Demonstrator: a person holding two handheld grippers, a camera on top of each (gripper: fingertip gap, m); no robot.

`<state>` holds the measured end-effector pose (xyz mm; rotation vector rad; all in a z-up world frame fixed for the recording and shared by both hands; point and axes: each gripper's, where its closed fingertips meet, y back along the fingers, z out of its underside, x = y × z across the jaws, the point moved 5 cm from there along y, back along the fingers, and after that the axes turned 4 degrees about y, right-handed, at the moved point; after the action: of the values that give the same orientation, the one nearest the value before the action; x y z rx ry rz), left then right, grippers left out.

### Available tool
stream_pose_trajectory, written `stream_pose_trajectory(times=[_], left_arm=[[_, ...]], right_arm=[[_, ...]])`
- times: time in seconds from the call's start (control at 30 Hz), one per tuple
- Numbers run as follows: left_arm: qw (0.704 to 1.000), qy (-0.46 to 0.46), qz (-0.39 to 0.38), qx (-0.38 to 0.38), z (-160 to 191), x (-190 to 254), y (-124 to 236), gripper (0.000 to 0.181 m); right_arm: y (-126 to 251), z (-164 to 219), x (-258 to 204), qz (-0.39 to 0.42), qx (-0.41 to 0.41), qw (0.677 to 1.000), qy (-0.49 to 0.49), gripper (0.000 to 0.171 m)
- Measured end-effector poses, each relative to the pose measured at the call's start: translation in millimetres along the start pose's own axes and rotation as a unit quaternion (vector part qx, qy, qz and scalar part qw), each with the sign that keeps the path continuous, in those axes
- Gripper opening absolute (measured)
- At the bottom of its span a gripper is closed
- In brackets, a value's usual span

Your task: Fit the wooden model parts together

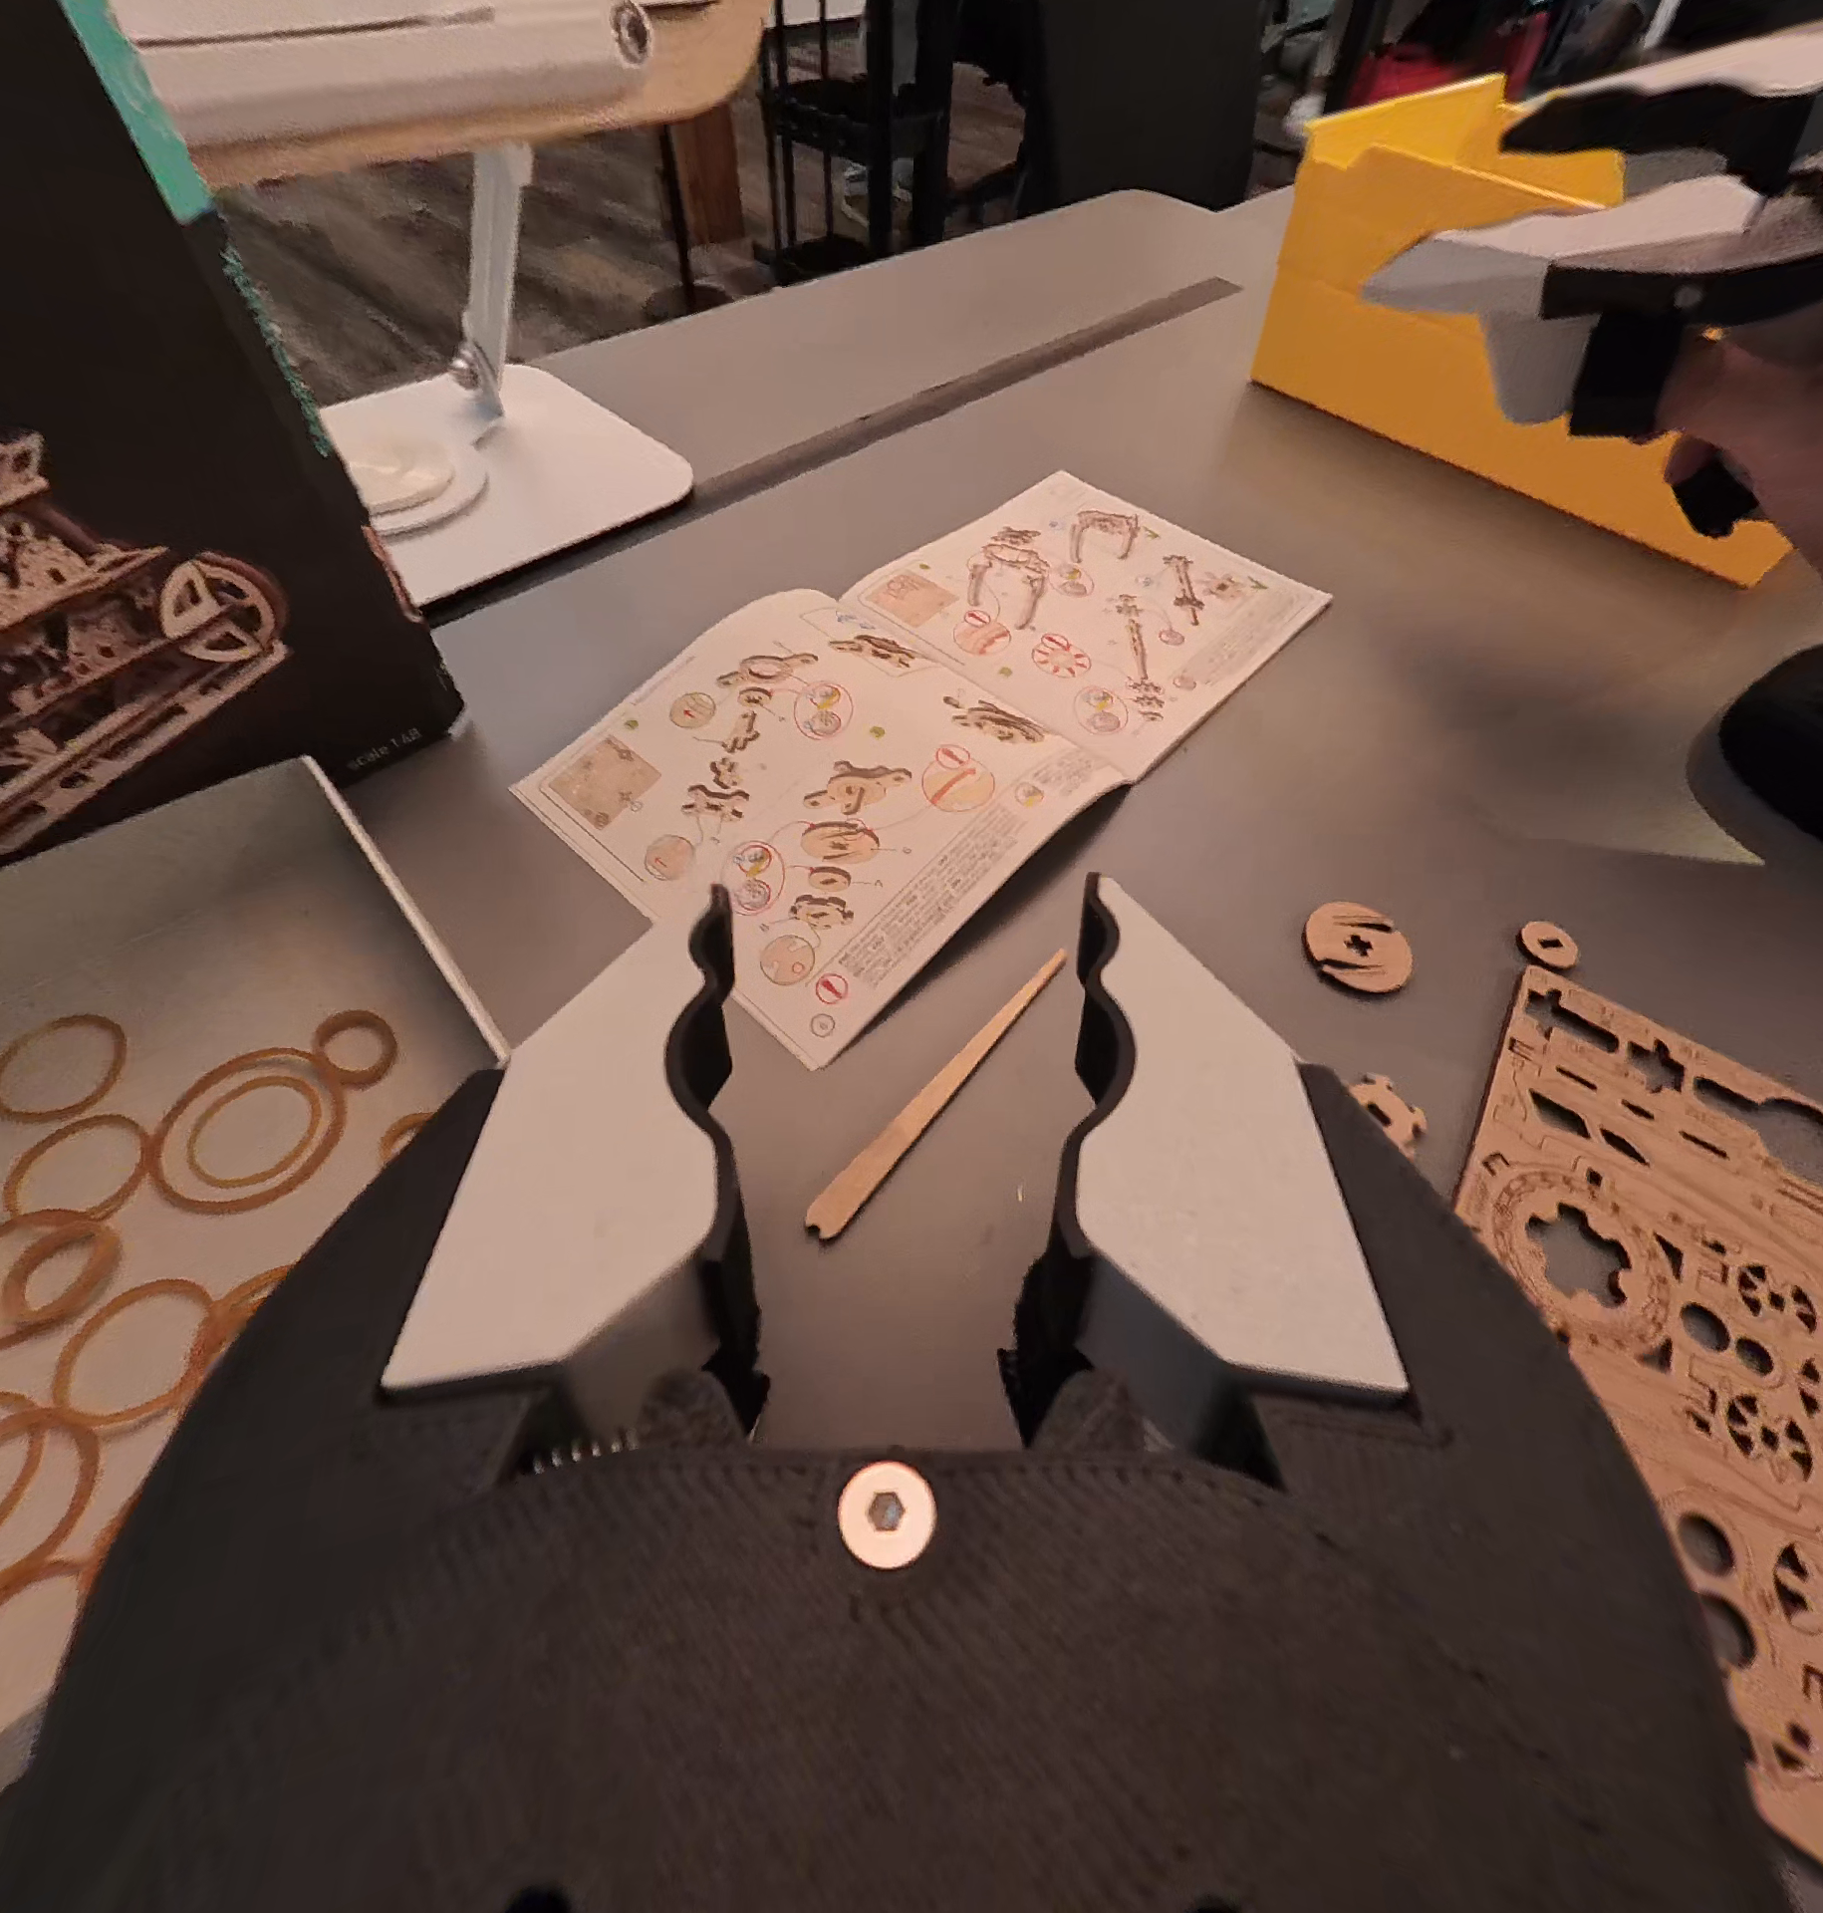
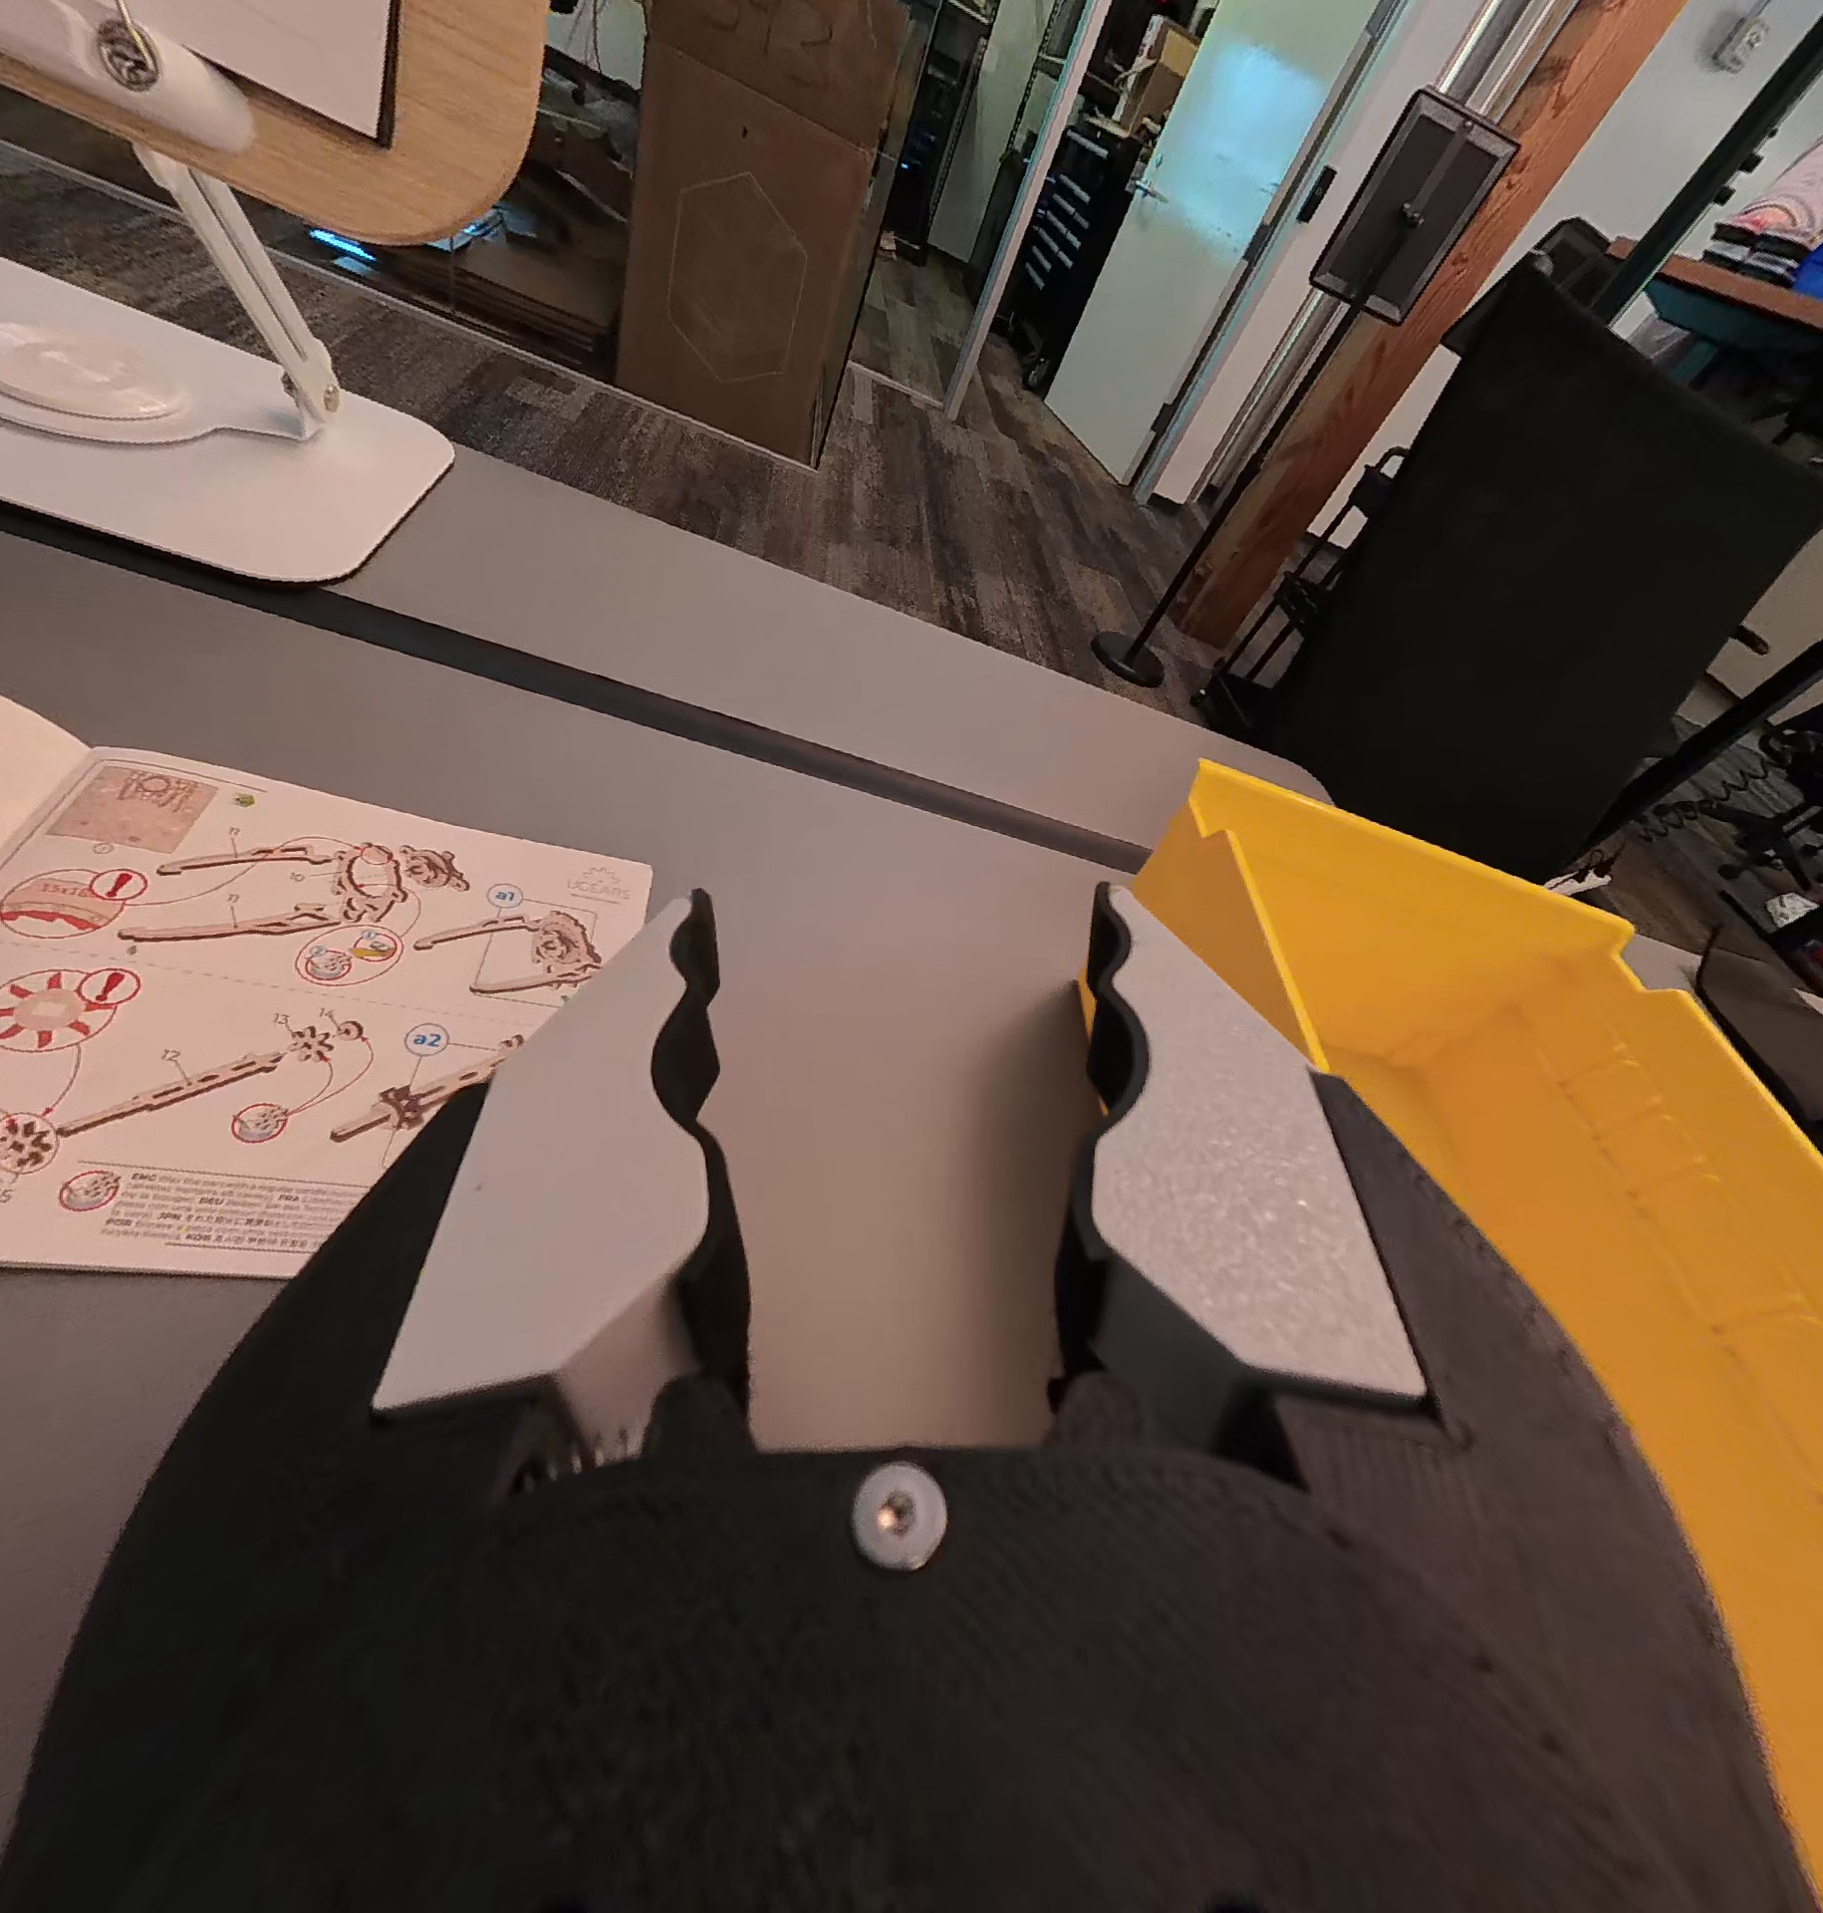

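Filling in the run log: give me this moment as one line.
left gripper: open, empty, over wooden stick | right gripper: open, empty, beside yellow bin | wooden parts sheet: untouched | stage: nothing fitted yet

A thin wooden stick (image 1: 933, 1097) lies flat on the grey table, angled from near-left to far-right. To its right lie a slotted wooden disc (image 1: 1358, 946), a smaller round piece (image 1: 1547, 942) and a small gear (image 1: 1389, 1111). The laser-cut wooden sheet (image 1: 1673, 1346) lies flat at the near right, several cut-outs empty.
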<state>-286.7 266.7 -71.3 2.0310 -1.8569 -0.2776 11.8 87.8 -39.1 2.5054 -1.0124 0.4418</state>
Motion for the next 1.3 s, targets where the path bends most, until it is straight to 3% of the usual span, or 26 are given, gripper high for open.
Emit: stream_pose_trajectory(times=[0.13,0.3,0.43,0.67,0.77,0.8,0.87,0.97,1.03,1.13,1.2,1.23,1.3], left_arm=[[0.986,-0.044,-0.15,-0.049,-24.2,-13.7,1.3,0.075],[0.91,-0.151,-0.377,-0.087,-79.9,-29.0,20.6,0.096],[0.9,-0.165,-0.399,-0.059,-98.1,-18.7,21.4,0.097],[0.899,-0.171,-0.397,-0.069,-95.4,-16.3,11.9,0.098],[0.935,-0.136,-0.323,-0.054,-92.8,-9.4,1.4,0.094],[0.959,-0.113,-0.255,-0.043,-91.1,-0.5,-6.1,0.089],[0.997,-0.058,-0.04,-0.011,-86.8,34.5,-17.5,0.075],[0.986,-0.008,0.162,0.038,-80.1,62.1,-11.8,0.061],[0.981,-0.032,0.189,0.021,-64.4,62.1,-12.1,0.059],[0.971,-0.117,0.205,-0.023,-34.2,62.8,-9.3,0.026],[0.962,-0.177,0.205,-0.018,-20.8,62.3,-6.1,0.0],[0.957,-0.201,0.207,-0.009,-16.5,61.7,-5.5,0.0],[0.949,-0.209,0.237,0.015,-11.4,63.9,-5.2,0.0]], right_arm=[[-1.1,0.4,-5.7,-0.015,0.0,1.0,0.001,0.074],[-0.6,0.4,-13.1,-0.036,0.001,0.999,0.001,0.075],[-0.4,0.2,-16.2,-0.048,0.001,0.999,0.003,0.075],[-2.6,1.1,-24.1,-0.066,-0.005,0.998,0.02,0.076],[-1.9,1.5,-31.9,-0.103,-0.003,0.994,0.024,0.083],[-0.2,0.3,-37.4,-0.133,0.004,0.991,0.021,0.082],[9.2,-9.2,-58.5,-0.244,0.05,0.968,0.002,0.073],[34.2,-22.9,-89.8,-0.412,0.11,0.904,-0.027,0.065],[49.6,-24.8,-105.1,-0.499,0.114,0.858,-0.042,0.053],[69.6,-24.4,-122.7,-0.593,0.121,0.795,-0.034,0.034],[74.2,-19.7,-130.8,-0.611,0.109,0.784,-0.013,0.016],[77.4,-18.1,-134.1,-0.622,0.103,0.777,-0.003,0.0],[81.0,-17.2,-139.2,-0.628,0.094,0.773,0.005,0.0]])
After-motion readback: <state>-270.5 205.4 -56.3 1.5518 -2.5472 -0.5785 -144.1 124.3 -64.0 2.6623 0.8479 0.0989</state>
